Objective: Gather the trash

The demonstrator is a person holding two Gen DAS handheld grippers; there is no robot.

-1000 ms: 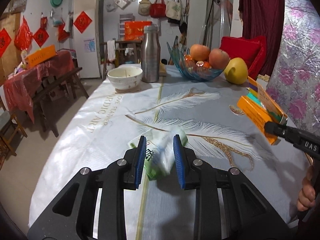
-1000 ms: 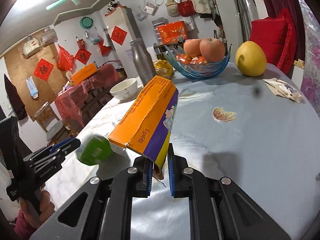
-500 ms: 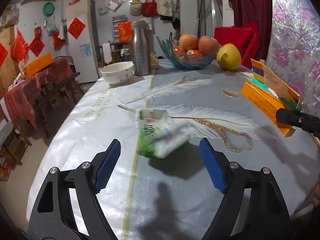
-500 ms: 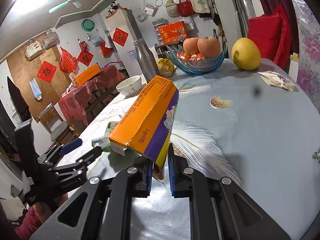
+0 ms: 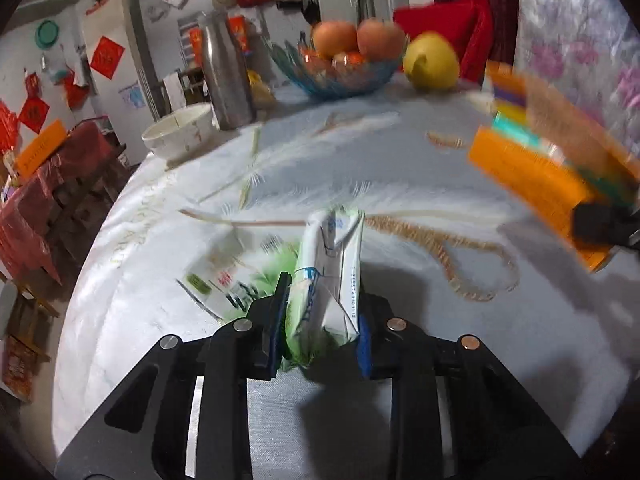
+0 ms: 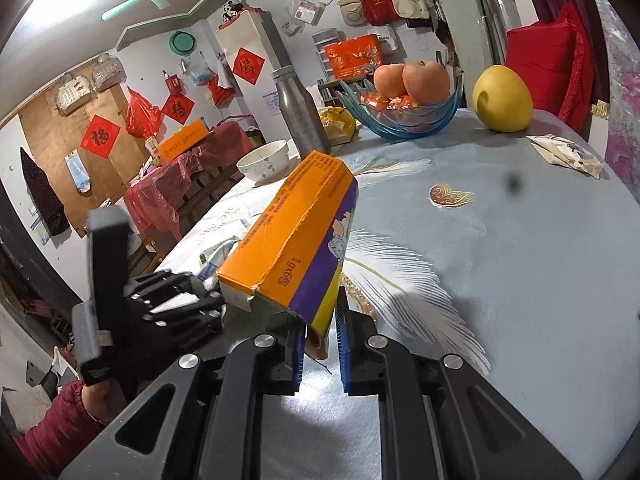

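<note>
A green and white plastic wrapper [image 5: 332, 256] stands crumpled between the blue pads of my left gripper [image 5: 322, 304], just above the feather-print tablecloth [image 5: 400, 168]. The jaws are closing and the pads press on its sides. My right gripper [image 6: 320, 332] is shut on the lower corner of an open orange and purple carton [image 6: 296, 232], held tilted over the table. In the left wrist view the carton [image 5: 532, 176] shows blurred at the right. The right wrist view shows the left gripper [image 6: 200, 296] low at the left, beside the carton. A crumpled pale packet [image 6: 568, 154] lies at the far right.
At the table's far end stand a white bowl [image 6: 264, 162], a steel flask [image 6: 298, 112], a blue glass fruit bowl [image 6: 404, 116] and a yellow pomelo [image 6: 502, 98]. A yellow bag [image 6: 338, 122] lies behind the flask. Red-covered furniture stands off the left edge.
My left gripper opened wide, the wrapper dropped onto the cloth, and the jaws closed on it again lower down. The right gripper kept the carton almost still.
</note>
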